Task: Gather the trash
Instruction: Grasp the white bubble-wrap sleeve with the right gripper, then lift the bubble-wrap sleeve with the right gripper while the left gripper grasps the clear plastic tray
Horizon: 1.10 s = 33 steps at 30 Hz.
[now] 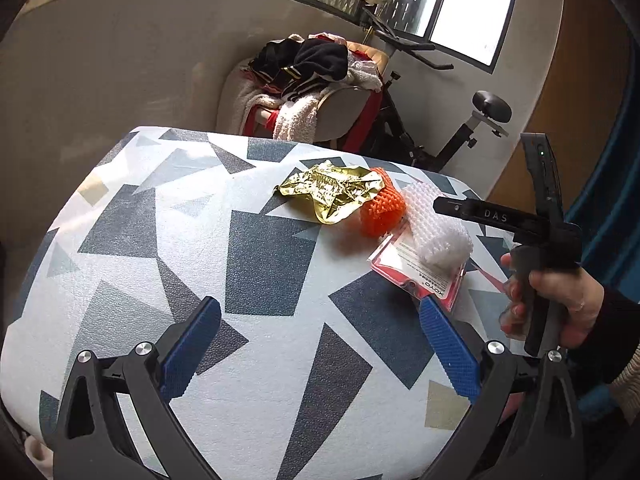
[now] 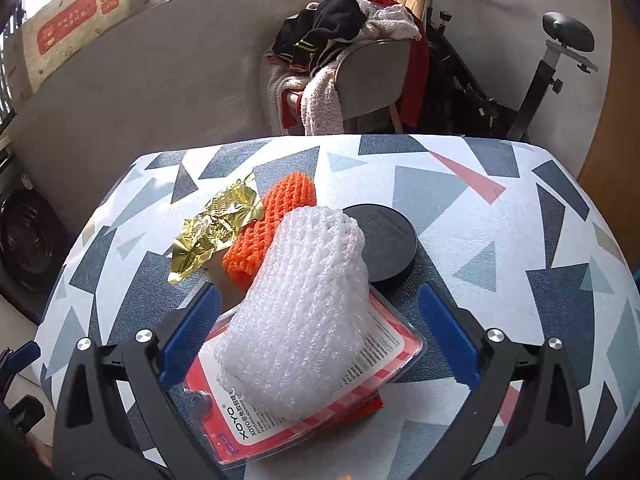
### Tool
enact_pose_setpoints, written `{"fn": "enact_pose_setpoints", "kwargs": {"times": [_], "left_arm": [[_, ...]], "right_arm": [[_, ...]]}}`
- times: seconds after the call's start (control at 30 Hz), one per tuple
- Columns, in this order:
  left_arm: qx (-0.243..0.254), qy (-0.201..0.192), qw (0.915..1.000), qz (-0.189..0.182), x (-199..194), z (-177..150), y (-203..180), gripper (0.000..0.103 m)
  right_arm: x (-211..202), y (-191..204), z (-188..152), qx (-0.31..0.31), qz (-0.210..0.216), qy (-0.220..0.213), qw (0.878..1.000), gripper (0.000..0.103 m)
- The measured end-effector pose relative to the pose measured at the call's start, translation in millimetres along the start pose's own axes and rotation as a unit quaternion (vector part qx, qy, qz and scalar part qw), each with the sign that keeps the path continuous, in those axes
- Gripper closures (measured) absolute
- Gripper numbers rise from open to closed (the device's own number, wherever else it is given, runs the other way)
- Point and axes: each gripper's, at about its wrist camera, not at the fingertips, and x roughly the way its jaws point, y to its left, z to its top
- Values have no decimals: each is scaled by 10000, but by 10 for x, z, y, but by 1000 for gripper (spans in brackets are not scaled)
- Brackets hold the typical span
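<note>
On the table with a geometric-pattern cloth (image 1: 200, 240) lie a crumpled gold foil wrapper (image 1: 334, 192), an orange foam net (image 1: 382, 210), a white foam net (image 1: 438, 226) and a red plastic blister pack (image 1: 420, 276) under it. My left gripper (image 1: 320, 332) is open and empty above the cloth, short of the trash. My right gripper (image 2: 320, 320) is open, its blue fingers on either side of the white foam net (image 2: 300, 312) and the red pack (image 2: 320, 396). The foil (image 2: 216, 228) and orange net (image 2: 268, 228) lie just beyond.
A black round disc (image 2: 384, 240) sits behind the white net. Beyond the table stand a chair piled with clothes (image 1: 312, 76) and an exercise bike (image 1: 460, 120) by the window. The right gripper's handle and the hand holding it (image 1: 552, 272) show at the table's right edge.
</note>
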Motion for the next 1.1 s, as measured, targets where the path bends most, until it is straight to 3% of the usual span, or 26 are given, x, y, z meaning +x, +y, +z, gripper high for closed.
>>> {"fn": "enact_pose_setpoints", "kwargs": {"times": [0.03,0.07,0.1,0.17,0.2,0.3,0.4,0.47,0.6,0.8,0.83,0.9,0.97,1.1], "left_arm": [[-66,44,10000,-46,42,5,-3,6],[-121,72,9999,-97,83,9,-15,6],[-167,88,9997,-150,121,15,-28,6],[-249,141,9992,-269,201,27,-60,9],[-301,198,9988,-338,253,35,-76,16],[-661,475,9950,-581,483,62,-92,26],[-1173,733,9869,-826,770,89,-89,30],[-1578,886,9785,-987,967,99,-76,33],[-2481,1139,9525,-1347,1260,86,-51,37],[-2996,1249,9341,-1485,1528,16,-103,49],[-3040,1251,9323,-1509,1558,14,-113,51],[-3087,1283,9308,-1475,1599,9,-131,79],[-3111,1180,9313,-1480,1568,15,-141,82],[-2715,937,9455,-1532,1366,169,-239,90]], "right_arm": [[97,-12,10,64,-36,158,9998,10],[164,-30,1,122,-42,297,9995,20],[196,-55,-20,188,143,405,9989,48],[66,-90,-62,241,334,162,9990,62],[-34,-91,-83,137,322,3,9994,65],[-410,-121,-163,-211,308,-548,9978,66],[-679,-253,-286,-309,177,-787,9963,66],[-767,-397,-380,-193,184,-746,9969,66],[-840,-648,-561,42,109,-644,9979,66],[-860,-890,-720,317,48,-565,9979,66],[-866,-907,-742,331,39,-551,9979,66],[-872,-926,-777,349,26,-519,9980,66],[-901,-932,-810,351,8,-520,9980,66],[-992,-944,-878,398,26,-571,9976,66]]}}
